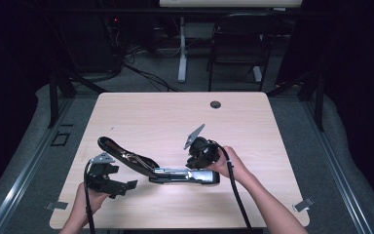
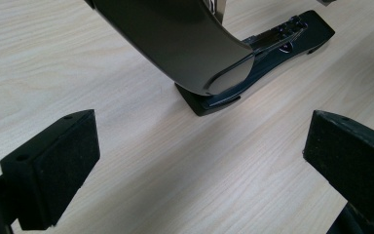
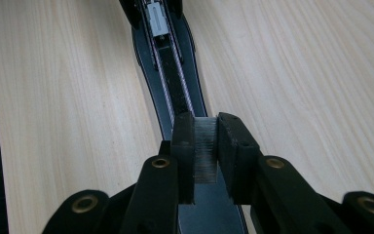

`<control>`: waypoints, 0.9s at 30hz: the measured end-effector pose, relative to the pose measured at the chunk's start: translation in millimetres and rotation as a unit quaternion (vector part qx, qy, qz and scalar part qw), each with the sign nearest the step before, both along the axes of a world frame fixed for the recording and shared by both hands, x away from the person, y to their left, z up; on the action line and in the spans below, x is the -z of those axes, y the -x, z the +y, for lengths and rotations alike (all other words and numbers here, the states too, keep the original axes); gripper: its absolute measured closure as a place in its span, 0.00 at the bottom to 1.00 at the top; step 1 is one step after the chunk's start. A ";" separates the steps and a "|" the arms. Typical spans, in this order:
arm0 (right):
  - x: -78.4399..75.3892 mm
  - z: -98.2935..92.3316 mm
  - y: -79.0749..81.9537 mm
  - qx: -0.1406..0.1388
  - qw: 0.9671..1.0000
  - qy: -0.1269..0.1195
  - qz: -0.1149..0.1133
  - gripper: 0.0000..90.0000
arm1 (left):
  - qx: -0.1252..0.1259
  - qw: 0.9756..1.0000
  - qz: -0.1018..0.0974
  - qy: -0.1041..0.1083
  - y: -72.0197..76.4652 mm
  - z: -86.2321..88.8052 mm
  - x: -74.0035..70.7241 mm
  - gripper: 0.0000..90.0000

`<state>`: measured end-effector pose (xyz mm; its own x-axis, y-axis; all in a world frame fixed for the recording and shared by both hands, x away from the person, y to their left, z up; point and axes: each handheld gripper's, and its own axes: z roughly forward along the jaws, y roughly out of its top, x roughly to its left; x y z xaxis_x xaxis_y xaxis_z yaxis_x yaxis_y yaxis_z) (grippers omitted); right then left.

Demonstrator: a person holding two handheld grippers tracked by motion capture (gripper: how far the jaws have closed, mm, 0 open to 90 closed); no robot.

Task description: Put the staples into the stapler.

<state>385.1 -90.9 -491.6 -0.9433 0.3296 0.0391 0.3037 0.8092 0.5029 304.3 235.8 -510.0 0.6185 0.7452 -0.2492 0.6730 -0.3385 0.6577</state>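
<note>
1. Nearest the table's near edge, toward its near left corner, the left claw (image 1: 126, 186) rests low over the table (image 1: 175, 112) in the person's left hand (image 1: 90, 199). Its jaws stand wide apart with nothing between them; in the left gripper view only bare wood lies between the two black pads (image 2: 53, 170).
2. Just beyond it lies the stapler (image 1: 175, 175), a long black one swung open (hinged lid raised, base flat on the wood). Its base sits near the middle of the near edge and runs along that edge.
3. The stapler's lid (image 1: 121, 156) rises at a slant from the base, away from the near edge and toward the left edge; in the left gripper view its dark curved underside (image 2: 175, 44) hangs just ahead of the open jaws, apart from them.
4. Above the base's right end, the right claw (image 3: 205, 156), held in the right hand (image 1: 229, 163), is pinched on a strip of staples (image 3: 205, 151), a grey ridged block pressed between the pads.
5. Beyond that strip, in the right gripper view, the open staple channel (image 3: 173, 78) runs away along the base.
6. Toward the far edge, a small round grommet hole (image 1: 215, 104) sits in the tabletop.
</note>
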 end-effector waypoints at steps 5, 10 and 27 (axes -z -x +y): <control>1.1 6.5 -0.4 -0.012 1.000 -0.002 -0.002 0.86 | 0.000 1.000 0.001 0.000 0.1 0.5 -0.1 0.00; 2.9 13.7 -0.4 -0.026 1.000 -0.002 -0.002 0.86 | 0.000 1.000 0.001 0.001 0.1 0.2 -0.1 0.00; 10.6 26.9 -3.6 -0.055 0.998 0.008 -0.001 0.86 | 0.002 1.000 -0.002 0.001 0.0 -0.3 -0.3 0.00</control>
<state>388.7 -64.0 -502.2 -0.9738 0.2251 0.0335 0.2122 0.8452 0.4906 304.3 235.4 -509.7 0.6230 0.7419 -0.2481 0.6686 -0.3405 0.6610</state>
